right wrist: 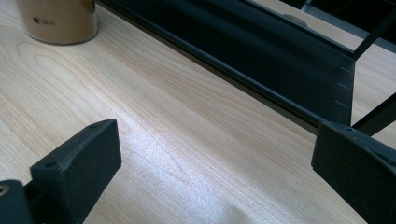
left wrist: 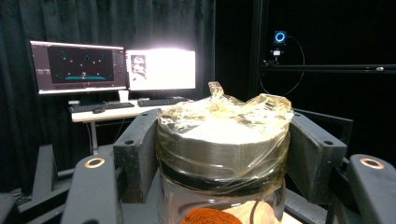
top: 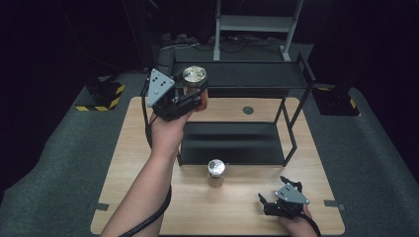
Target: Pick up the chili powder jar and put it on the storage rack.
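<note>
My left gripper (top: pixel 195 94) is shut on a glass jar (top: pixel 194 85) with a silver lid, raised at the front left corner of the black rack's top shelf (top: pixel 257 75). In the left gripper view the jar (left wrist: pixel 223 154) sits upright between the two black pads (left wrist: pixel 137 149), its lid wrapped in clear film, orange powder showing below. A second jar (top: pixel 216 172) with a silver lid stands on the wooden table (top: pixel 128 163) in front of the rack. My right gripper (top: pixel 277 193) rests open near the table's front right edge, with bare wood between its jaws (right wrist: pixel 205 158).
The two-level black rack has a lower shelf (top: pixel 232 142) on the table. The standing jar's tan base (right wrist: pixel 58 21) is at the right gripper view's top left. Monitors and a desk (left wrist: pixel 114 74) stand beyond the table. Dark floor surrounds the table.
</note>
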A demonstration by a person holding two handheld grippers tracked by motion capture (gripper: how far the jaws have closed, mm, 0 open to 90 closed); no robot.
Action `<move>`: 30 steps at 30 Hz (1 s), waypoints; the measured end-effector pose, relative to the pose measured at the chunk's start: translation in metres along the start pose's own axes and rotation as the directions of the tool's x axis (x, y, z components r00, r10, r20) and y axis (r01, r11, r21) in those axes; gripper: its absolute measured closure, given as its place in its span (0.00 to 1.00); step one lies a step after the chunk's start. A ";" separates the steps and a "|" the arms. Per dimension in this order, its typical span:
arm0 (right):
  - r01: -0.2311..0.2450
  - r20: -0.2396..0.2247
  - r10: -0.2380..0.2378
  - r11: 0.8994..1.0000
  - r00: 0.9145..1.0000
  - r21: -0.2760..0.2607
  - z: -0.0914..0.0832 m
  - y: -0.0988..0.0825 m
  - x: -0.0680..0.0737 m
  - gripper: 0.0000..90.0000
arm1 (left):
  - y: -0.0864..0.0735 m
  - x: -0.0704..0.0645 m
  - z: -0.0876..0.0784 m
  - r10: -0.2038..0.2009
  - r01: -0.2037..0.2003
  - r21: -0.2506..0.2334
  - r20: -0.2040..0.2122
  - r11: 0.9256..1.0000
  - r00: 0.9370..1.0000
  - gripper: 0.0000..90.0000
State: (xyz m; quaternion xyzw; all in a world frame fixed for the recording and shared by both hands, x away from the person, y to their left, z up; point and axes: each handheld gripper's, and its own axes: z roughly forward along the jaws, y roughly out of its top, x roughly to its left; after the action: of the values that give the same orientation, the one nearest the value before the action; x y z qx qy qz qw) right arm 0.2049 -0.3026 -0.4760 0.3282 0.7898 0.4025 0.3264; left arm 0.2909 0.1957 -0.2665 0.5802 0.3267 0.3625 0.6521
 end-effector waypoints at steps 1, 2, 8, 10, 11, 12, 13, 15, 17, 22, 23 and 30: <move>0.001 0.000 -0.001 1.000 1.000 0.000 0.000 0.000 0.000 0.01 | 0.002 0.000 0.001 0.004 -0.004 0.001 -0.001 1.000 1.000 0.38; 0.000 -0.001 0.000 1.000 1.000 0.000 0.000 0.000 0.000 0.01 | 0.004 -0.001 0.003 0.009 -0.009 0.002 -0.003 1.000 1.000 0.38; -0.001 0.001 0.001 1.000 1.000 0.000 0.000 0.000 0.000 0.01 | 0.006 -0.001 0.011 -0.002 0.002 -0.004 -0.003 1.000 1.000 0.38; -0.001 0.001 0.001 1.000 1.000 0.000 0.000 0.000 0.000 0.01 | 0.007 0.000 0.014 -0.005 0.005 -0.004 -0.004 1.000 1.000 0.38; -0.002 0.002 0.002 1.000 1.000 0.000 0.000 0.000 0.000 0.01 | 0.007 0.000 0.015 -0.001 0.001 -0.004 -0.006 1.000 1.000 0.38; -0.002 0.002 0.002 1.000 1.000 -0.001 0.000 0.000 0.000 0.01 | 0.008 -0.001 0.017 -0.002 0.002 -0.005 -0.007 1.000 1.000 0.38; -0.001 0.002 0.001 1.000 1.000 -0.003 0.000 -0.001 0.000 0.01 | 0.008 0.000 0.019 -0.002 0.002 -0.005 -0.008 1.000 1.000 0.38; -0.003 -0.001 0.003 1.000 1.000 -0.003 0.000 -0.001 -0.001 0.01 | 0.009 -0.001 0.022 -0.002 0.002 -0.005 -0.010 1.000 1.000 0.38; -0.006 -0.001 0.006 1.000 1.000 -0.001 0.000 0.000 -0.001 0.01 | 0.010 -0.001 0.025 0.000 0.000 -0.004 -0.014 1.000 1.000 0.38; -0.004 -0.004 0.004 1.000 1.000 -0.005 0.000 -0.001 -0.001 0.01 | 0.013 -0.001 0.034 0.007 -0.007 0.001 -0.022 1.000 1.000 0.38; -0.004 -0.003 0.004 1.000 1.000 -0.005 -0.001 -0.001 -0.001 0.00 | 0.014 -0.001 0.036 0.008 -0.008 0.004 -0.024 1.000 1.000 0.38; -0.005 -0.003 0.005 1.000 1.000 -0.008 -0.001 -0.002 -0.001 0.01 | 0.015 0.000 0.048 0.012 -0.012 0.009 -0.041 1.000 0.999 0.38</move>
State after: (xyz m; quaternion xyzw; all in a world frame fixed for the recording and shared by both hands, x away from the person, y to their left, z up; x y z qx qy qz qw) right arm 0.2044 -0.3047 -0.4766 0.3280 0.7879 0.4071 0.3255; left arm 0.3298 0.1716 -0.2458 0.5774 0.3379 0.3768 0.6407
